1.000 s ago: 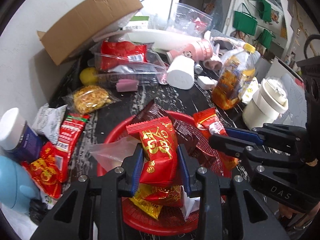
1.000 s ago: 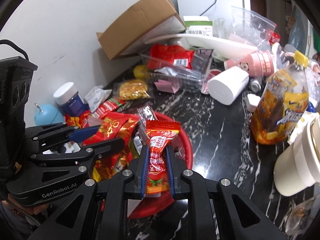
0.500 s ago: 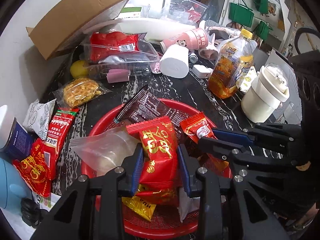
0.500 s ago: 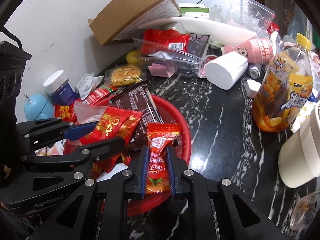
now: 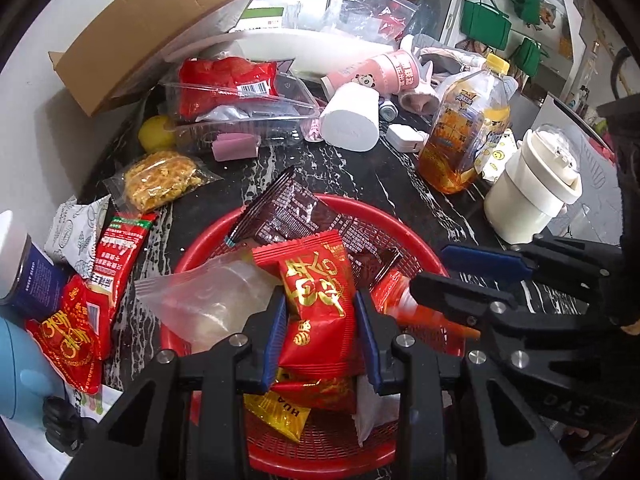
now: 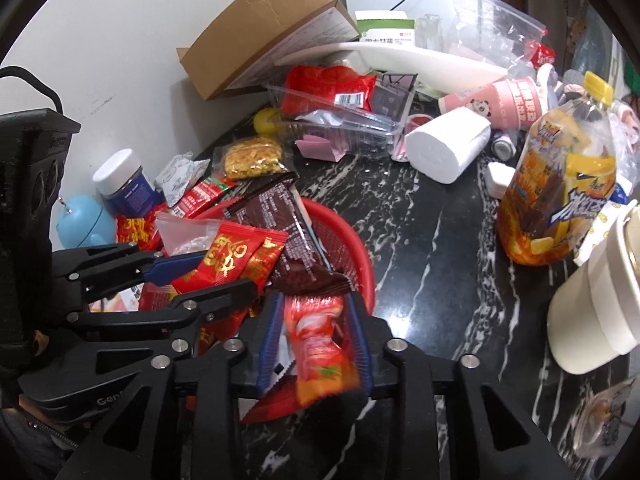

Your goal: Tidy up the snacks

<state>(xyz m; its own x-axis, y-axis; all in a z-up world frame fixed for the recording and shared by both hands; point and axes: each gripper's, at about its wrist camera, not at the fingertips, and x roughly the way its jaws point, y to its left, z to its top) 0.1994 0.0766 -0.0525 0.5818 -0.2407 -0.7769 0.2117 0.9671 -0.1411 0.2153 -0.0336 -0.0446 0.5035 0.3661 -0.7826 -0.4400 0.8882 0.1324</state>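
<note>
A: While the left gripper [image 5: 320, 320] pinches the red-and-gold packet [image 5: 318, 300] over the red basket [image 5: 400, 216], what of the right?

B: The right gripper [image 6: 316, 340] is opening its jaws; the orange sachet [image 6: 320, 344], blurred, sits loose between them. Beyond stands the tea bottle [image 6: 556, 184].

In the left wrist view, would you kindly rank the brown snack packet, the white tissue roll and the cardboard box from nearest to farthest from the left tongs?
From the left tongs:
1. Brown snack packet, just ahead, lying in the red basket.
2. White tissue roll, farther back, right of centre on the black counter.
3. Cardboard box, farthest, leaning at the back left by the wall.
</note>
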